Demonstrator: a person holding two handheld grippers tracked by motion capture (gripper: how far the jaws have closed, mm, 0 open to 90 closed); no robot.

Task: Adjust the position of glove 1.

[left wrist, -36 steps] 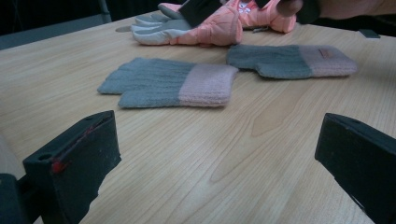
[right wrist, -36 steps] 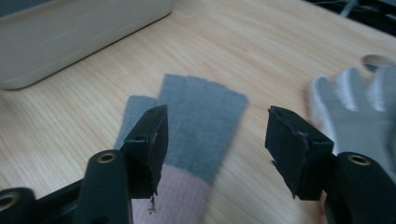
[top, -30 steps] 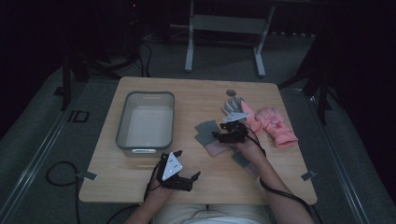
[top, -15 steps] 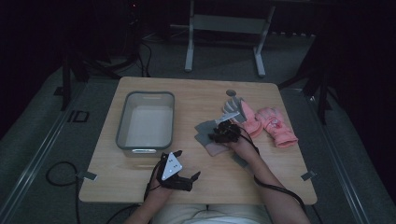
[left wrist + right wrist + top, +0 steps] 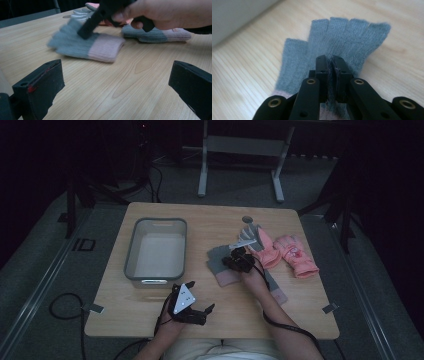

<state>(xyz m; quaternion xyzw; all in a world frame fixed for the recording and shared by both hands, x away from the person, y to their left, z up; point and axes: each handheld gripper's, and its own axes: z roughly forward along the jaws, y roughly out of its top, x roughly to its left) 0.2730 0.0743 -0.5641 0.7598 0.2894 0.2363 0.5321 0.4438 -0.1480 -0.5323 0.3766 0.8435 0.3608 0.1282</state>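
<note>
A grey knitted glove with a pink cuff (image 5: 218, 264) (image 5: 342, 35) (image 5: 82, 46) lies flat mid-table. My right gripper (image 5: 236, 261) (image 5: 330, 61) points down onto its palm. Its jaws have just been closing and now pinch a fold of the grey fabric between the pads. A second grey glove with a pink cuff (image 5: 275, 289) (image 5: 152, 35) lies under the right forearm. My left gripper (image 5: 202, 312) (image 5: 117, 75) rests near the table's front edge, jaws wide open with nothing between them, facing the gloves.
A grey plastic bin (image 5: 131, 252) stands left of the gloves. Two pink gloves (image 5: 292, 252) and a pale grey glove (image 5: 247, 236) lie to the right and behind. A small round object (image 5: 247, 219) sits farther back. Bare wood lies along the front edge.
The right gripper edged slightly left over the grey glove and its jaws closed on the fabric. The left gripper stayed where it was.
</note>
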